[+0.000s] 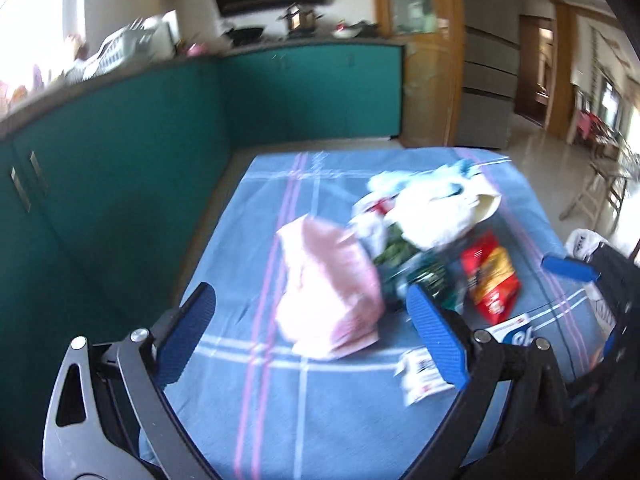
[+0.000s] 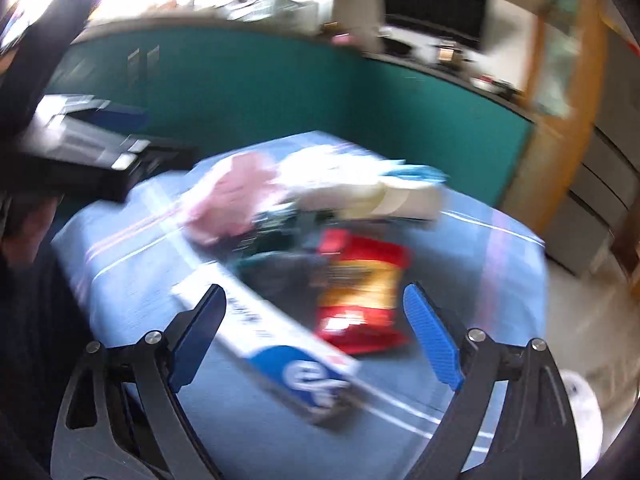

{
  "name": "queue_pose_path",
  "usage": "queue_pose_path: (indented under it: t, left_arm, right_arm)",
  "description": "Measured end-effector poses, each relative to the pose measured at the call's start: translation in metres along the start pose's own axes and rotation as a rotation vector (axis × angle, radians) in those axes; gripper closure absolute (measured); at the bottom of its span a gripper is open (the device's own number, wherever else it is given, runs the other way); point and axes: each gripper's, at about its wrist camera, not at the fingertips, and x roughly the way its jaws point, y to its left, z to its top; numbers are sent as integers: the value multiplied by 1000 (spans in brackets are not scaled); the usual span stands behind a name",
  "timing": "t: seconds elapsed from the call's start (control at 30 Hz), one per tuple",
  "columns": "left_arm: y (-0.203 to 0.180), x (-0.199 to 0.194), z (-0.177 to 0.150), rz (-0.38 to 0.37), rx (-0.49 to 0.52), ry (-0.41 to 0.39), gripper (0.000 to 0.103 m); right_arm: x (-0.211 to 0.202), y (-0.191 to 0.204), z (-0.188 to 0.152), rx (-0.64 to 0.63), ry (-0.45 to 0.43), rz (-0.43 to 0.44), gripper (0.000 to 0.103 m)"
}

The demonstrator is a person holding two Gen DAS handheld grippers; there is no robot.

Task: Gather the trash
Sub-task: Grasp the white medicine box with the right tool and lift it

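Trash lies on a blue checked tablecloth [image 1: 280, 412]: a pink packet [image 1: 332, 292], a white bag [image 1: 436, 208], a dark green wrapper [image 1: 424, 272], a red and yellow snack bag [image 1: 492, 276], a small white label [image 1: 420, 376] and a long blue and white box [image 2: 276, 344]. My left gripper [image 1: 312, 332] is open above the pink packet. My right gripper [image 2: 316, 332] is open over the box and the red snack bag [image 2: 360, 296]. It also shows in the left wrist view [image 1: 568, 268] at the right edge. Both views are blurred.
Teal cabinets [image 1: 120, 160] stand to the left and behind the table, with a cluttered counter [image 1: 248, 40] on top. A grey fridge [image 1: 488, 80] and a doorway are at the back right. A white bag [image 2: 580, 408] hangs off the table's right side.
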Motion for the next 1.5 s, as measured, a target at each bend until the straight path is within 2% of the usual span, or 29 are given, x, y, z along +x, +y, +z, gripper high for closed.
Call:
queue_pose_path:
  t: [0.1, 0.2, 0.23, 0.33, 0.43, 0.57, 0.73, 0.87, 1.27, 1.5]
  left_arm:
    - [16, 4, -10, 9, -13, 32, 7]
    - [22, 3, -15, 15, -1, 38, 7]
    - [24, 0, -17, 14, 3, 40, 7]
    - [18, 0, -27, 9, 16, 48, 7]
    - [15, 3, -32, -1, 28, 60, 7]
    - [11, 9, -36, -5, 33, 78, 7]
    - [10, 12, -39, -8, 36, 93, 7]
    - [10, 15, -43, -6, 36, 112, 7]
    - [12, 16, -45, 3, 38, 127, 7]
    - [9, 18, -45, 1, 45, 134, 7]
  right_arm:
    - [17, 15, 1, -74, 51, 18, 15]
    - [31, 16, 0, -79, 92, 31, 14]
    - [35, 16, -1, -78, 101, 31, 10]
    - [40, 10, 2, -57, 104, 50, 8]
    - [41, 3, -7, -58, 122, 112, 8]
    - [54, 10, -15, -104, 180, 100, 8]
    - [57, 11, -20, -93, 178, 133, 9]
    - [57, 13, -21, -73, 177, 188, 29]
    - [47, 24, -20, -84, 148, 239, 63]
    - [52, 21, -19, -77, 165, 240, 63]
